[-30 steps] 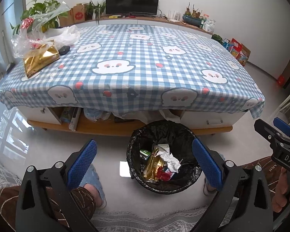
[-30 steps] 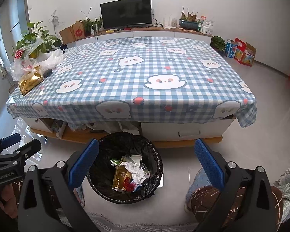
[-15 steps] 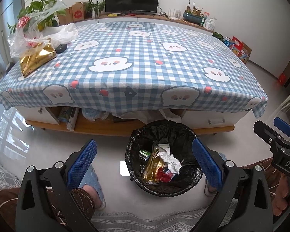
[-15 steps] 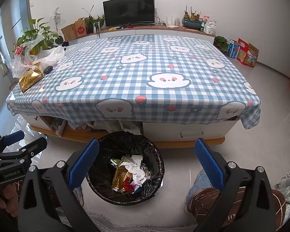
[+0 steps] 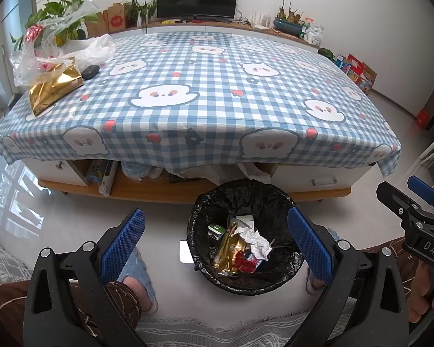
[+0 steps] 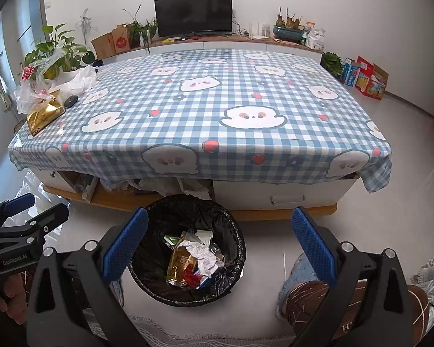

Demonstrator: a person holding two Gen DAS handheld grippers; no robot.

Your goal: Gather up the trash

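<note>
Item: left gripper (image 5: 214, 240), black frame with blue ribbed pads; jaws wide apart, nothing between them. You hold it low over the floor, facing the table.

Item: right gripper (image 6: 218, 238), same build; jaws likewise spread and empty.

Item: round bin lined with a black plastic bag (image 5: 286, 199), on the pale floor just in front of the table, already holding wrappers and crumpled white paper (image 5: 256, 240).

Item: low table under a blue-and-white checked cloth with cartoon faces (image 5: 217, 92); mostly bare.

Item: remaining trash, apparently: crinkled gold foil packet (image 5: 53, 86) at the far-left corner, touching clear and white plastic bags (image 5: 81, 49), with a small dark oval object (image 5: 90, 71) just beside.

Handling note: reach with your left gripper, pinch the foil packet by a flat edge, lift clear of the bags, and leave the oval object.
</note>
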